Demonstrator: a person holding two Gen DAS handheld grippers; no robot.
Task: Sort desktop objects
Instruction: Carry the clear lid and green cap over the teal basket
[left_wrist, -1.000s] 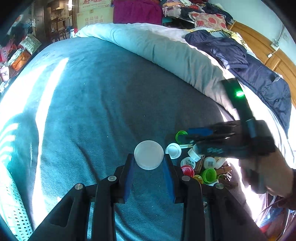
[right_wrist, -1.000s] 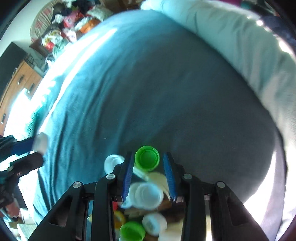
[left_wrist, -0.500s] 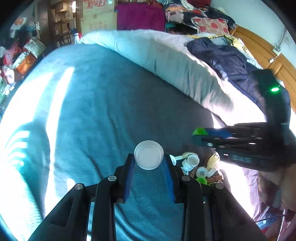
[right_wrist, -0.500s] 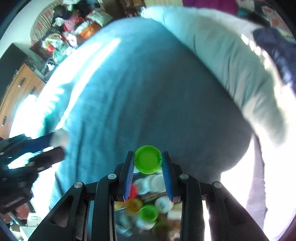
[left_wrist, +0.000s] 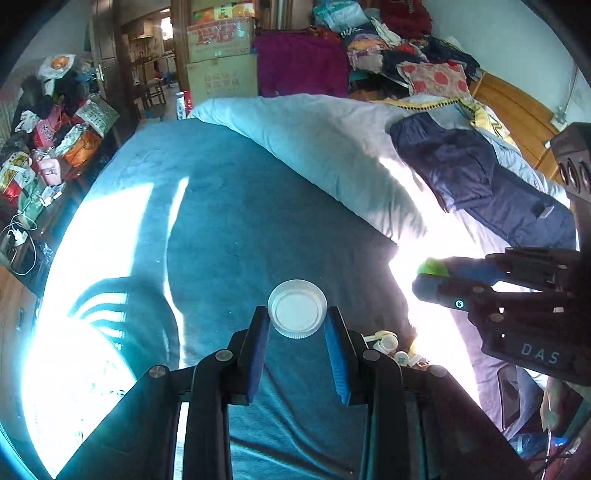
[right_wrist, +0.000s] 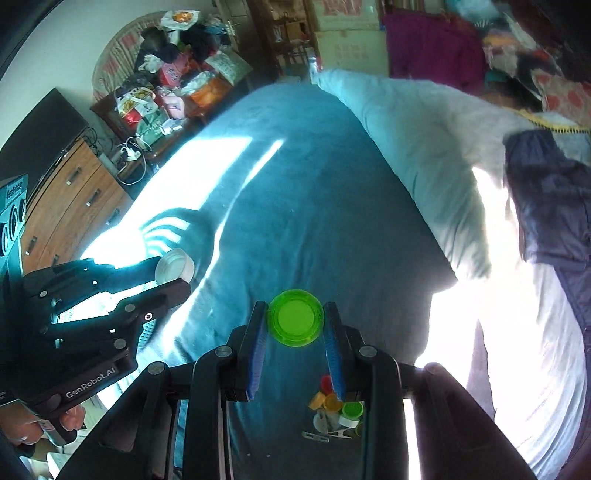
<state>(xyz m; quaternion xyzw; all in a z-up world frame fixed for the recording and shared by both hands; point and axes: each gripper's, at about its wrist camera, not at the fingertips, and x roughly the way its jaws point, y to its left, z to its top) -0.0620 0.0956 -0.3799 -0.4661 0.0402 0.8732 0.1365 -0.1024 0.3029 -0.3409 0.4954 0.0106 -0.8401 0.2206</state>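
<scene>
The left tongs (left_wrist: 297, 325) pinched a white plastic lid (left_wrist: 297, 308) between their blue pads (left_wrist: 257, 352), its hollow side turned toward the camera, and held it in the air above the teal blanket (left_wrist: 236, 221) that covered the bed. The right tongs (right_wrist: 295, 325) gripped a bright green cap (right_wrist: 295, 322) the same way, one blue pad against each side of its rim, also lifted above the blanket. In the left wrist view the right tongs came in from the right edge, with the green cap a small bright spot at their tips against glaring sunlight. In the right wrist view the left tongs entered from the left, carrying the white lid near a sunlit patch of blanket. Below the raised tongs, a small heap of caps (right_wrist: 338, 404) lay on the blanket, with red, orange, green and white ones among them, and a metal clip (right_wrist: 327, 435) just beside the heap. A pale duvet (left_wrist: 332, 147) lay bunched along the far side of the bed, and a dark blue jacket (left_wrist: 480, 177) rested on it. A wooden dresser (right_wrist: 70, 206) stood beside the bed.
</scene>
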